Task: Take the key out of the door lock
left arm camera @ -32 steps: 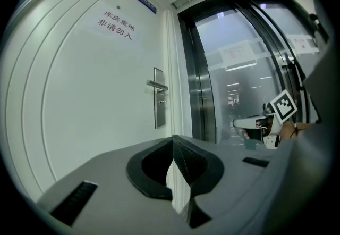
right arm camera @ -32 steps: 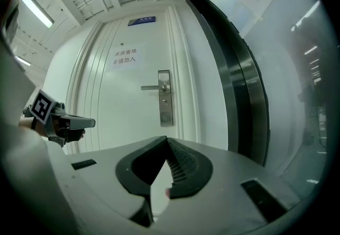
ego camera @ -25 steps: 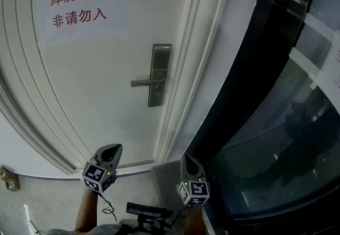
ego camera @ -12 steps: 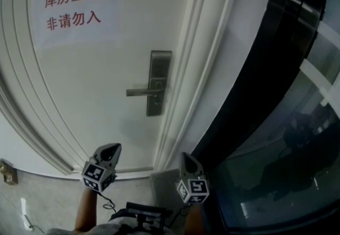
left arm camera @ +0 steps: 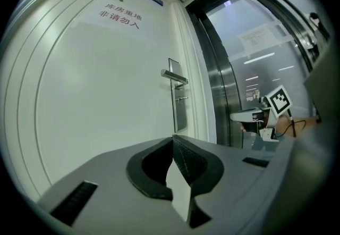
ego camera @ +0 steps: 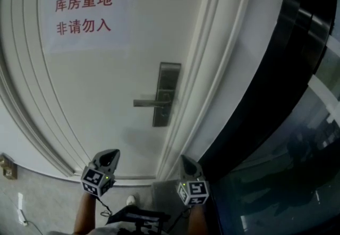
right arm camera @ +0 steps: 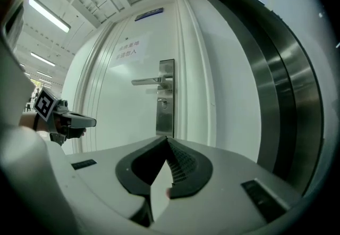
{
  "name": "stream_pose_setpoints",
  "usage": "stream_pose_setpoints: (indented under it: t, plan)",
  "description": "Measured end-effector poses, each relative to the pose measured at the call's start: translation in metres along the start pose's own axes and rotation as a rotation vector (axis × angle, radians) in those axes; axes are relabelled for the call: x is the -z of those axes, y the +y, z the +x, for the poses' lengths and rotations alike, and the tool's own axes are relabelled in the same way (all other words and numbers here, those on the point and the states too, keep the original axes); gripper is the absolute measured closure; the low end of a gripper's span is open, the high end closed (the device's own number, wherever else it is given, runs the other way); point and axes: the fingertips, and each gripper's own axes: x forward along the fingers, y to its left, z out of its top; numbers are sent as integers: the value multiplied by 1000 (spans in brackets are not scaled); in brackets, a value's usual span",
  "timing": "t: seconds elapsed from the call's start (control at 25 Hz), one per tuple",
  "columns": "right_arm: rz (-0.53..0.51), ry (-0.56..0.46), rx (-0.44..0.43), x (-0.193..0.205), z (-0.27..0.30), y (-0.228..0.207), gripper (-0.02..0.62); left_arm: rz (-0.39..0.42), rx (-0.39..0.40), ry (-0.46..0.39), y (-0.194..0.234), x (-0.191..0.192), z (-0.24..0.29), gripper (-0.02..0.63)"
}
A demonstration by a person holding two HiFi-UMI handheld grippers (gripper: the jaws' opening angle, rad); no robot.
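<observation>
a: left tongs (left arm camera: 172,138) and right tongs (right arm camera: 167,139) are both pressed together, pinching nothing, held low, well below the lock plate (ego camera: 166,94). i'd guess that's because the reach hasn't begun.
b: and the key (left arm camera: 182,99)?
a: in that plate, just under the handle (ego camera: 151,103), poking out from the door (ego camera: 95,95). the left gripper view catches it side-on as a small stub; the head view, looking from above, leaves it too small to tell.
b: so one pair must spread before closing on it.

A dark-framed glass partition (ego camera: 289,167) adjoins the white door frame (ego camera: 223,58) above a grey floor (ego camera: 53,202)
</observation>
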Motion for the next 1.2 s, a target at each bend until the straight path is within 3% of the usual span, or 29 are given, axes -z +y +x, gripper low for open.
stream_pose_setpoints:
  t: [0.44, 0.84, 1.2]
  plan:
    - [-93, -36, -68, -43, 55, 21, 583, -9, -44, 12, 34, 5, 1, 598]
    - [-280, -76, -68, -76, 88, 23, 583, -28, -68, 25, 51, 13, -4, 598]
    - [-642, -58, -14, -86, 105, 25, 583, -41, -67, 22, 56, 17, -6, 598]
